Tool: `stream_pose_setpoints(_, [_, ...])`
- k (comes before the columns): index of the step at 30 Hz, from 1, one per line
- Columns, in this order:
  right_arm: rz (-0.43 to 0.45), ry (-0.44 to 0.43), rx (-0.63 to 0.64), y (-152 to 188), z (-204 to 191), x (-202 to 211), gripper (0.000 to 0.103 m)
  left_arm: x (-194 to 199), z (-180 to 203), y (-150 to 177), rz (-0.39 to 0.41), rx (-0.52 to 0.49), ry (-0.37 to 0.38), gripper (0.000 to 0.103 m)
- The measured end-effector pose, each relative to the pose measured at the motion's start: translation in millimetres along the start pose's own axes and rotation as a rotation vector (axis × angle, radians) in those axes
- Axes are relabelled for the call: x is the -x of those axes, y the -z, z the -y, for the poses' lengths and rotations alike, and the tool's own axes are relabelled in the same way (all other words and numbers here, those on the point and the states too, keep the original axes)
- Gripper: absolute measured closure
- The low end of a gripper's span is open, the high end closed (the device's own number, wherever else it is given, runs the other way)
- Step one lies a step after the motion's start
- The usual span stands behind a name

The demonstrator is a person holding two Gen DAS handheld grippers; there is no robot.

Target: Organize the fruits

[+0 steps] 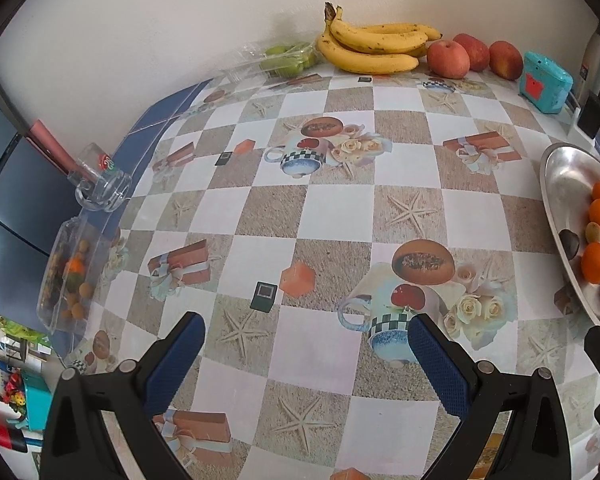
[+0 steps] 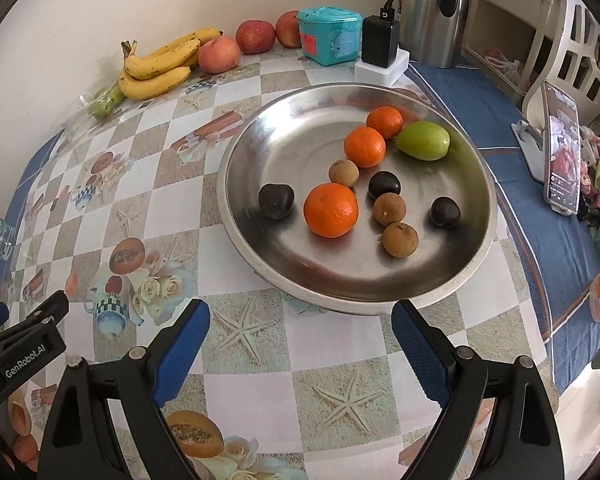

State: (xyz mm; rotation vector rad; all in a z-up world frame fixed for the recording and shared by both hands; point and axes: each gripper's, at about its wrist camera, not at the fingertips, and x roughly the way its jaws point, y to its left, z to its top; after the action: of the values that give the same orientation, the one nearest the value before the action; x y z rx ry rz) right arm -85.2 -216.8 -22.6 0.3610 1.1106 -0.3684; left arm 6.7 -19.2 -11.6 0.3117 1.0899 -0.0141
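Observation:
A steel plate sits on the checked tablecloth and holds three tangerines, a green fruit, dark plums and brown longans. My right gripper hovers open just in front of the plate's near rim, with nothing between its fingers. My left gripper is open over bare tablecloth, left of the plate. Bananas, three apples and a clear pack of green fruit line the far wall. A clear tray of small fruit lies at the left table edge.
A teal toy box, a black charger on a white block and a steel kettle stand behind the plate. A phone on a stand is on the blue cloth to the right. A glass mug sits by the left edge.

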Motion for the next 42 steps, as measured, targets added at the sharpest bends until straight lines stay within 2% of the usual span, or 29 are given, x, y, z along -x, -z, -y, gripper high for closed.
stream_pose_setpoints(14, [-0.002, -0.004, 0.01, -1.4, -1.0, 0.7, 0.01, -4.3, 1.1, -0.5, -0.036, 0.0, 0.038, 0.0])
stream_pose_setpoints(42, [-0.008, 0.001, 0.015, -2.6, -1.4, -0.8, 0.01, 0.4, 5.9, -3.0, -0.029, -0.019, 0.072, 0.0])
